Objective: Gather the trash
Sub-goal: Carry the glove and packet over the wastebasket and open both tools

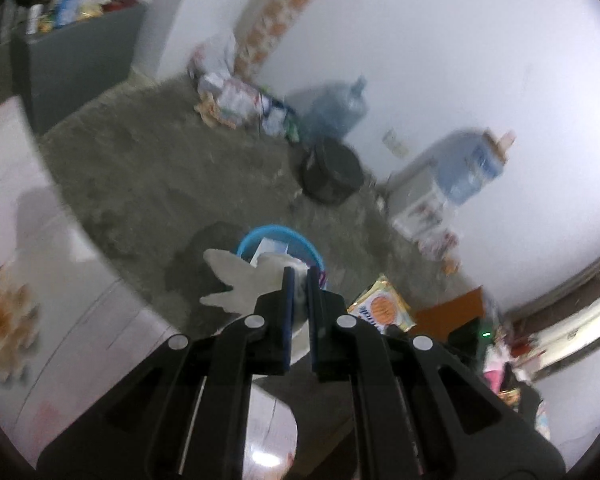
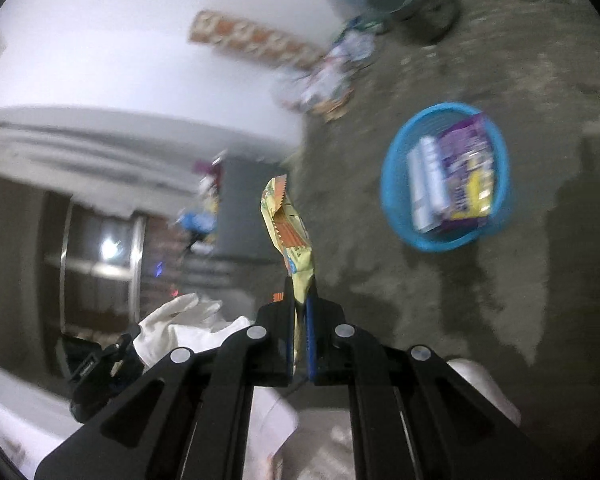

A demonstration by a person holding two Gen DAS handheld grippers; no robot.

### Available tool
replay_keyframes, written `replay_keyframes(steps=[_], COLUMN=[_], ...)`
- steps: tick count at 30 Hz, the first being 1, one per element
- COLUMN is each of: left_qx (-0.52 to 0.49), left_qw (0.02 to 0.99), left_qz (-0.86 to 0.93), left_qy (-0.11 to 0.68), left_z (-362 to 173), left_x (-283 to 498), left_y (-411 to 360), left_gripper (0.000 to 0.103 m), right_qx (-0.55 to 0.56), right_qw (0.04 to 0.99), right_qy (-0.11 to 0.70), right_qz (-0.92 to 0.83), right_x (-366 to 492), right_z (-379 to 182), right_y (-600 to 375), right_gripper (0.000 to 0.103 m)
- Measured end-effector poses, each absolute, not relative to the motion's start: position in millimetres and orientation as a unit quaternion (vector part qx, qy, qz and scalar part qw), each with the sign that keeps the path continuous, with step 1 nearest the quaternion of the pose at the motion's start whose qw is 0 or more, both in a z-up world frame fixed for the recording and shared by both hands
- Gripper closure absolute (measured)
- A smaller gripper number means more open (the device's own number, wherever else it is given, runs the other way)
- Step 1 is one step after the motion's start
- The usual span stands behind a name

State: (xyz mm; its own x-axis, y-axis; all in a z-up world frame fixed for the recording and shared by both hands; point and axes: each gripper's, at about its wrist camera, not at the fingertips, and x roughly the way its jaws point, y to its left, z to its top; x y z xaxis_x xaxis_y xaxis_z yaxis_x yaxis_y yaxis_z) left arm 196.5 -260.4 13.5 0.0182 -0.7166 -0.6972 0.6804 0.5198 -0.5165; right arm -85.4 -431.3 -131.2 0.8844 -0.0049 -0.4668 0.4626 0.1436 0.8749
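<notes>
Yellow-orange snack wrapper (image 2: 290, 228) pinched upright in right hand-held gripper (image 2: 300, 304), lifted clear of floor for drop; blue basket (image 2: 396, 208) ahead-right, well apart. Left hand-held gripper (image 1: 298, 280) clamps white glove (image 1: 240, 280) above basket.

The blue basket (image 2: 446, 176) stands on bare concrete floor (image 2: 480, 92), with open floor around it on every side seen in the right wrist view. Its mouth is partly filled by a purple packet (image 2: 466, 168) and a white box (image 2: 426, 184). Beyond the basket a black round case (image 1: 332, 170) and a litter pile (image 1: 236, 100) crowd the wall. Beside the basket's near side lies a yellow packet (image 1: 382, 308).
</notes>
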Motion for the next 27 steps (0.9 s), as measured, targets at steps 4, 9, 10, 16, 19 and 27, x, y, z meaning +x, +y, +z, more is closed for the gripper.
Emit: replay_keyframes(steps=[4,9,10,16,19,27], left_qx=[0.039,0.075,0.08,0.122,0.145,0.139], left_qw=[0.697,0.677,0.675,0.649,0.647,0.648], left_qz=[-0.493,-0.502,-0.502,-0.494,-0.464,-0.474], left_qy=[0.519,0.533,0.534,0.565,0.587,0.58], left_z=[-24.8,-64.9,-70.6,-130.5,-169.0,-164.3], left_x=[195.4,193.5,192.9,190.6,189.4,187.7], left_y=[-338.0,-419.3,-430.9,-504.8,-518.9,-504.6], left_gripper=[0.098,0.098,0.098,0.049,0.045,0.045], right_qx=[0.637,0.648,0.649,0.645,0.649,0.654], right_qw=[0.721,0.702,0.701,0.688,0.652,0.642], right_qy=[0.189,0.207,0.209,0.231,0.278,0.27], right_qz=[-0.197,-0.212,-0.211,-0.241,-0.278,-0.293], right_x=[-81.8,-63.6,-60.6,-30.0,-24.5,-55.5], right_z=[-155.7,-190.2,-195.7,-249.2,-300.5,-312.7], right_y=[-457.8,-491.5,-497.4,-545.5,-562.7,-560.2], right_gripper=[0.098,0.098,0.098,0.084,0.06,0.059])
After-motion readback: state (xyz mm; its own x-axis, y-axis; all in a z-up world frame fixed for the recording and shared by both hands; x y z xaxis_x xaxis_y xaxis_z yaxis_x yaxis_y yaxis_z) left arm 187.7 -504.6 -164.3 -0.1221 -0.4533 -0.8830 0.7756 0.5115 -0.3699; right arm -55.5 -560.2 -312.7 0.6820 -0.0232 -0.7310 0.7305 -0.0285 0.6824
